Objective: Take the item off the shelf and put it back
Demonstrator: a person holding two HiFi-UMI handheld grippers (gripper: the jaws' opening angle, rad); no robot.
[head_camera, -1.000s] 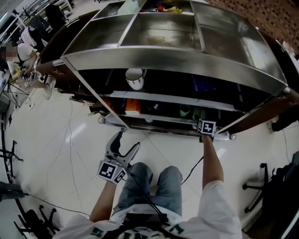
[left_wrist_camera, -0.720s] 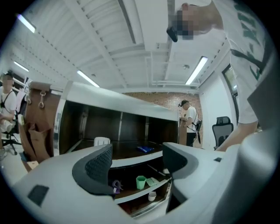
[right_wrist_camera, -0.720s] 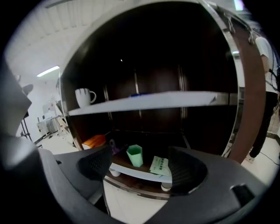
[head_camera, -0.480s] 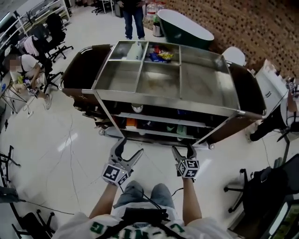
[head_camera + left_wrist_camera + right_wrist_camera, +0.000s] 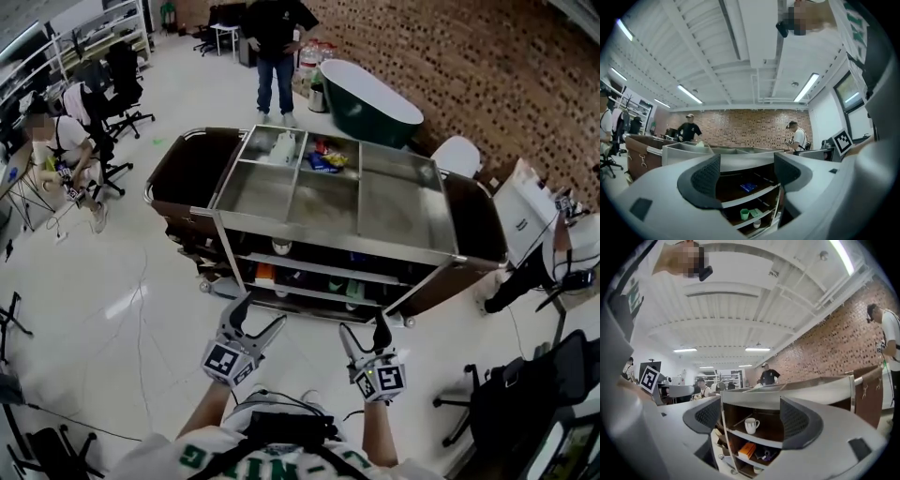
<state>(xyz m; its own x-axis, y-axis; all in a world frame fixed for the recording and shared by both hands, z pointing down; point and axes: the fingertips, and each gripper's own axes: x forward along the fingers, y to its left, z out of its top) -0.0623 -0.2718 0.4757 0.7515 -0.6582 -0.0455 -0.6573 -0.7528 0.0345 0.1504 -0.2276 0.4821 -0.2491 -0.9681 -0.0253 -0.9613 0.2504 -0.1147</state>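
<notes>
A steel-topped cart (image 5: 281,225) with two open shelves stands ahead of me. A white mug (image 5: 281,247) sits on the upper shelf, with an orange box (image 5: 263,273) below it and a green cup (image 5: 353,291) on the lower shelf. My left gripper (image 5: 262,310) and right gripper (image 5: 364,326) are held up in front of the cart, well short of it. Both are open and empty. In the right gripper view, the mug (image 5: 751,425) and the orange box (image 5: 747,449) show between the jaws. The left gripper view frames a blue item (image 5: 748,187) and the green cup (image 5: 745,214).
Snack packets (image 5: 323,157) lie in the cart's top tray. A person (image 5: 277,37) stands behind the cart by a green tub (image 5: 370,98). Another person (image 5: 56,141) sits at the left among office chairs. Cables run across the white floor, and a chair (image 5: 511,398) stands at the right.
The view has drawn back from the cart. My right gripper has come out from the lower shelf, empty, and now sits level with the left gripper near my body.
</notes>
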